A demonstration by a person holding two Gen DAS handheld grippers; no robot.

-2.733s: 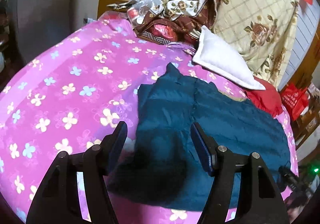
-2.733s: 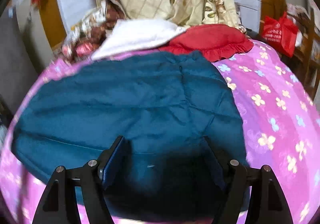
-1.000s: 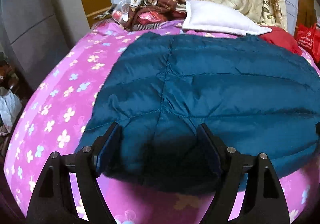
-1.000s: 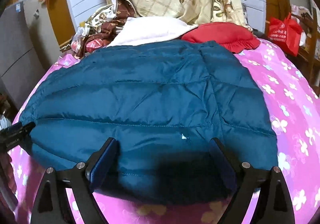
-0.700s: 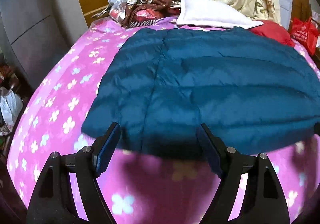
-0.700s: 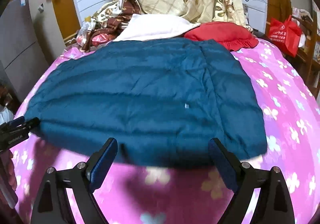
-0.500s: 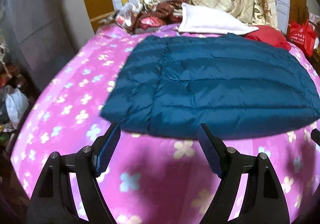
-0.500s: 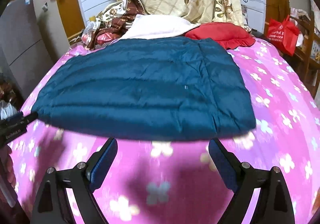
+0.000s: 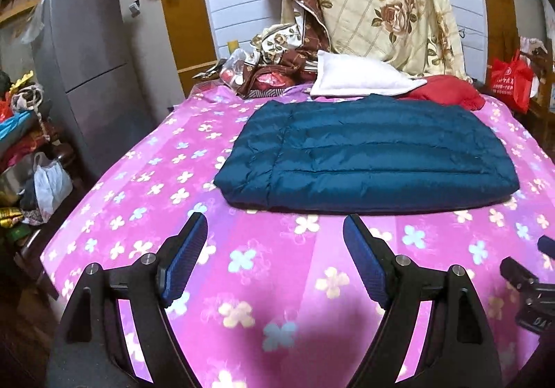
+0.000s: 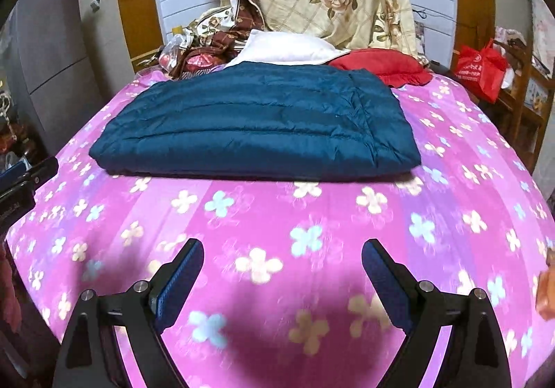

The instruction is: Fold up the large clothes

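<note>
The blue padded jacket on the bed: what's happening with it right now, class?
A person holds two grippers over a pink flowered bedspread. The blue padded jacket lies folded into a neat rectangle near the pillows. The left gripper and right gripper are both open, empty and apart from it.

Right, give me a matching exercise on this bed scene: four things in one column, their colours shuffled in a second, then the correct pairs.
Things:
1. folded puffer jacket
2. pillow
3. ruffled cushion
4. bedsheet

Colours:
A. red
B. pink with flowers
C. dark teal
D. white

Pairs: 1-C, 2-D, 3-A, 4-B
</note>
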